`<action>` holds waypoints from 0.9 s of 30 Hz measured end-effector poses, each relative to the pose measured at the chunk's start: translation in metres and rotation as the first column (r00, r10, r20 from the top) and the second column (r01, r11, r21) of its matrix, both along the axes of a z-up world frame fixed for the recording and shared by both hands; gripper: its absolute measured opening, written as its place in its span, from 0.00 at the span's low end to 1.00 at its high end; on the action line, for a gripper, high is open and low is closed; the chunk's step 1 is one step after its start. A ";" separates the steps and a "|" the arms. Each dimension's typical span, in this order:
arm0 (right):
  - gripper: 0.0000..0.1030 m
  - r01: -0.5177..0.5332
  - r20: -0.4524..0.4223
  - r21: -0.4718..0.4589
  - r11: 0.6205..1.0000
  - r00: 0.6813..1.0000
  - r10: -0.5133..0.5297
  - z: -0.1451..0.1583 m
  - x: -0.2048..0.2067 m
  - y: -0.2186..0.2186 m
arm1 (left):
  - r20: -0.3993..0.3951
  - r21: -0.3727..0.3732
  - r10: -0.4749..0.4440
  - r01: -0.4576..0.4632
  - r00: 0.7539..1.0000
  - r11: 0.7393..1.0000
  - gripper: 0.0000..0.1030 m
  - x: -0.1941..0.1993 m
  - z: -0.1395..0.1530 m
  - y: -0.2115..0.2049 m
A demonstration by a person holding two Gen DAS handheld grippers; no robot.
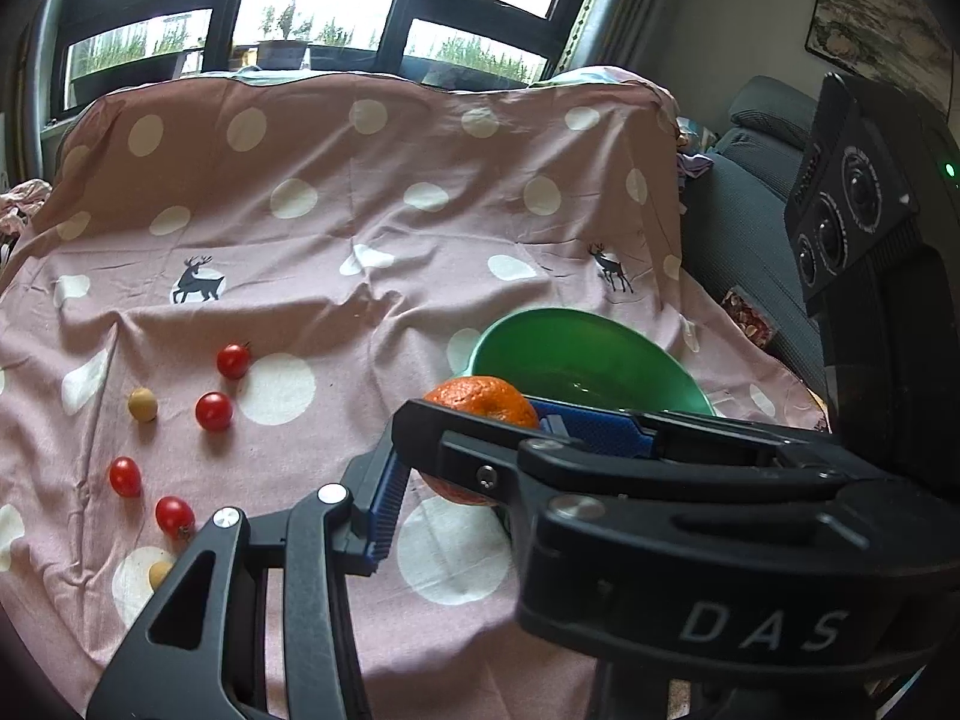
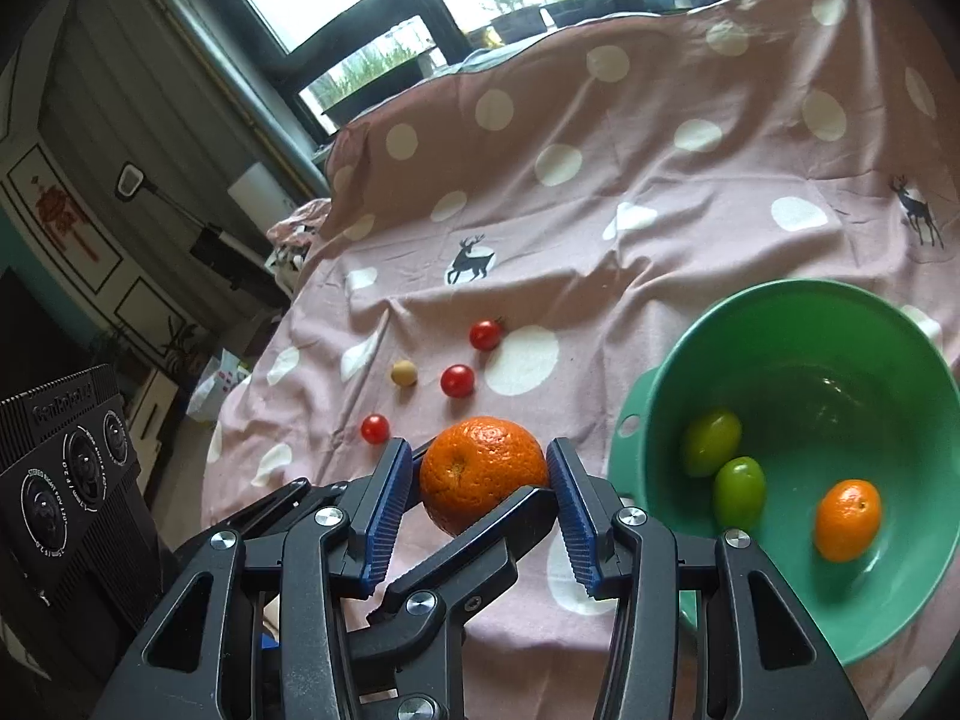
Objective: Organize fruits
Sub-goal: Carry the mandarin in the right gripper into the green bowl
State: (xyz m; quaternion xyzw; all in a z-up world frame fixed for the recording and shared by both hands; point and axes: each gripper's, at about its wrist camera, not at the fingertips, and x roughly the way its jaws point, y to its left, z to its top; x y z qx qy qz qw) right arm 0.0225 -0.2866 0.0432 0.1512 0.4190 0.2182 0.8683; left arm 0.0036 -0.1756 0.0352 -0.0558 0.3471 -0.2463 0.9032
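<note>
Mandarin orange, round and dimpled, sits clamped between the blue ribbed pads of the right hand-held gripper, just left of the green plastic bowl, which holds two green oval fruits and a small orange citrus. The left hand-held gripper crosses under it (one finger is hidden, so I cannot tell whether it grips). Beyond, red cherry tomatoes and a tan round fruit lie scattered on the pink polka-dot cloth covering the bench.
</note>
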 end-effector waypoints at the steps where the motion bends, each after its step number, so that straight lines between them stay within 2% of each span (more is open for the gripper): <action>1: 0.49 0.012 0.004 0.004 1.000 1.000 -0.012 0.001 -0.001 -0.005 | 0.004 0.004 -0.010 0.010 1.000 1.000 0.41 0.001 0.001 -0.005; 14: 0.49 0.162 0.001 0.055 0.985 0.987 -0.163 0.000 0.001 -0.065 | 0.000 0.019 -0.133 0.133 0.991 0.991 0.41 0.015 0.002 -0.063; 27: 0.49 0.292 -0.096 0.054 0.955 0.953 -0.287 -0.024 0.011 -0.112 | -0.101 0.014 -0.229 0.231 0.968 0.973 0.41 0.037 -0.022 -0.109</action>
